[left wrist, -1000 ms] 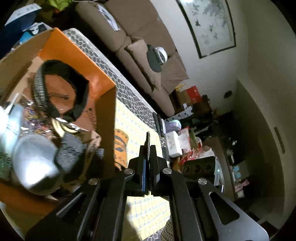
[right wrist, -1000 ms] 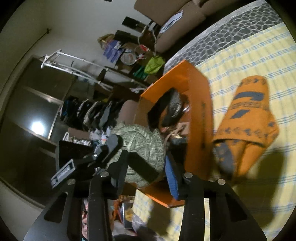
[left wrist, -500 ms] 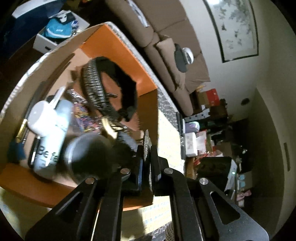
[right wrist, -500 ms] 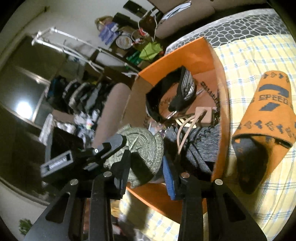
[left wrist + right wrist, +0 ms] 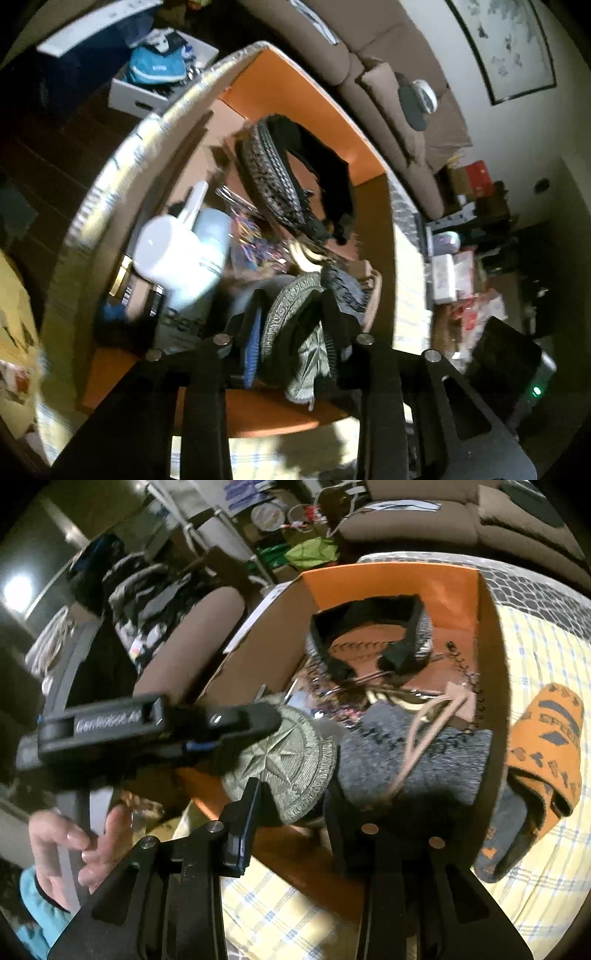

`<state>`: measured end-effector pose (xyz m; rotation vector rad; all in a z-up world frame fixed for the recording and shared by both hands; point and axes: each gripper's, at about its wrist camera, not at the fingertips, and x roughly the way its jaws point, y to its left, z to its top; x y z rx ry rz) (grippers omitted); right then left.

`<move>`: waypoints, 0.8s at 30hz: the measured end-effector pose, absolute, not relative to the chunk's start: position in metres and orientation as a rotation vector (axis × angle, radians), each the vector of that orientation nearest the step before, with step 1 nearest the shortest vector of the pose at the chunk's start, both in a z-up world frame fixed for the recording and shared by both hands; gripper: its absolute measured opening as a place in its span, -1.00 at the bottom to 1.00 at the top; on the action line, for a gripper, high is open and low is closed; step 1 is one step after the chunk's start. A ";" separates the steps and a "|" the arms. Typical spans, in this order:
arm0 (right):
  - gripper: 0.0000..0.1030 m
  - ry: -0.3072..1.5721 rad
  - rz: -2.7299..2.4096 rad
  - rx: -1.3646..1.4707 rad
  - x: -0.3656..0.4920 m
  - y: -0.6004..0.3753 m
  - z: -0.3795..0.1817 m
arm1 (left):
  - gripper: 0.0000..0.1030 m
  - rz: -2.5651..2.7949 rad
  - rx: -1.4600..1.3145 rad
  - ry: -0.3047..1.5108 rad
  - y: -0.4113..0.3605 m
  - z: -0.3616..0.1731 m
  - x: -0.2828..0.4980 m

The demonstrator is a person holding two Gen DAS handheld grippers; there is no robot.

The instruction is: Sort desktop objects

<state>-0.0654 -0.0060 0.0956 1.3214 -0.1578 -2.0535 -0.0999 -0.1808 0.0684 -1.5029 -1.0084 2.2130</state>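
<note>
The left gripper (image 5: pixel 293 317) has just been opening its jaws and they stand slack around the disc (image 5: pixel 291 753). The right gripper (image 5: pixel 291 794) clenches the disc over the box's (image 5: pixel 388 579) near wall. It looks like the drop-in step. Next, lower the disc and let go. The box holds a headband (image 5: pixel 369 609), a grey cloth (image 5: pixel 424 760) and a bottle (image 5: pixel 177 251).

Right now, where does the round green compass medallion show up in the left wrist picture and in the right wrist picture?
Left wrist: the compass medallion is low and centre, seen edge-on between the fingers of the left hand-held gripper.
Right wrist: it lies left of centre, face showing, above the right hand-held gripper.
Shared landmark: the orange box, with the black headband inside.
</note>
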 end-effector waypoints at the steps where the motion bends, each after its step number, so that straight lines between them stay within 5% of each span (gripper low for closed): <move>1: -0.31 -0.137 -2.049 1.322 -0.063 -0.009 0.095 | -0.45 2.227 -1.509 -0.995 -0.181 0.068 -0.101; 10: -0.28 -0.017 -2.076 1.360 -0.055 -0.004 0.089 | -0.45 2.364 -1.580 -0.797 -0.165 0.067 -0.113; 24: -0.23 -0.221 -2.203 1.325 -0.072 0.064 0.113 | -0.31 2.474 -1.574 -0.601 -0.139 0.067 -0.123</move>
